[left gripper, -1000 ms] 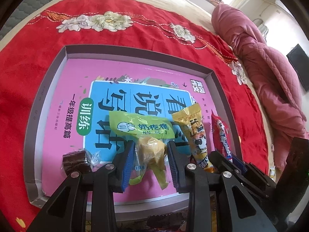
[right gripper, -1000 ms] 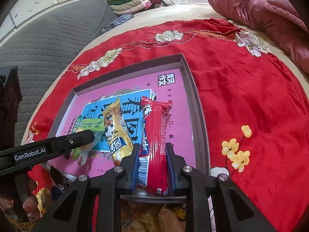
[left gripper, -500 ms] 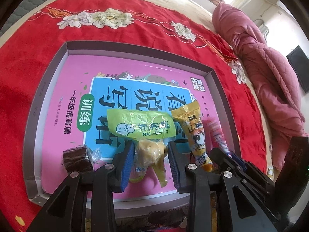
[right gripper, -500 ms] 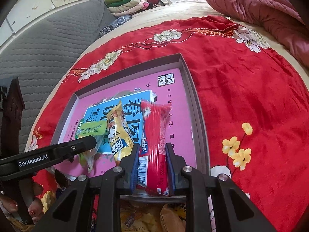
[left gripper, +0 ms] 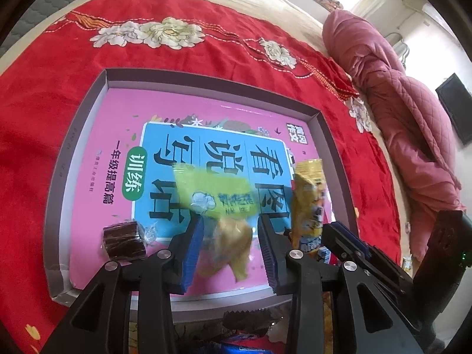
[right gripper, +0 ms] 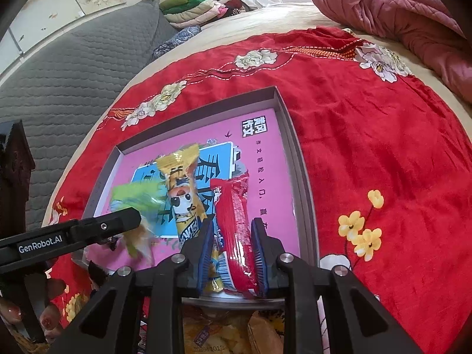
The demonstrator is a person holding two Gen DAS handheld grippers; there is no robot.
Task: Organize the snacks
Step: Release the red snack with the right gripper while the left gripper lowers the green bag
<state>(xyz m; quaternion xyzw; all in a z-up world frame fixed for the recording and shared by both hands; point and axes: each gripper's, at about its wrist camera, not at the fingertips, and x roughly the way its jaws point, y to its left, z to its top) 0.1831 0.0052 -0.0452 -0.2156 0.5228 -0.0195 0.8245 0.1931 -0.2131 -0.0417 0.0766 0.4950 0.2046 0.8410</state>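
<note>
Your left gripper (left gripper: 230, 247) has just been opening its jaws, and the green-topped snack bag (left gripper: 227, 206) sits between them but looks blurred and loose, like it's slipping out onto the pink book cover (left gripper: 97, 135) lining the shallow box (left gripper: 85, 112); so call that side slightly open and no longer squeezing anything. Your right gripper (right gripper: 233, 253) is clamped tight on the tail end of the red snack stick (right gripper: 234, 215), which lies lengthwise in the box right next to the yellow panda bar (right gripper: 183, 203).

Stuff I'd watch from here: the green bag may land crooked or flop onto the yellow bar if you back off while it's mid-drop; it's floppy, so it won't stay where you aimed. On the right, that grip is only on the end of the wrapper, so the stick could droop, or drag the yellow bar along, since the two are touching. The brown wrapped candy (left gripper: 124, 243) is just beside your left finger; a sideways nudge would knock it. Also the box sits on a soft red bedspread (right gripper: 383, 147), so pushing down could tip it.
</note>
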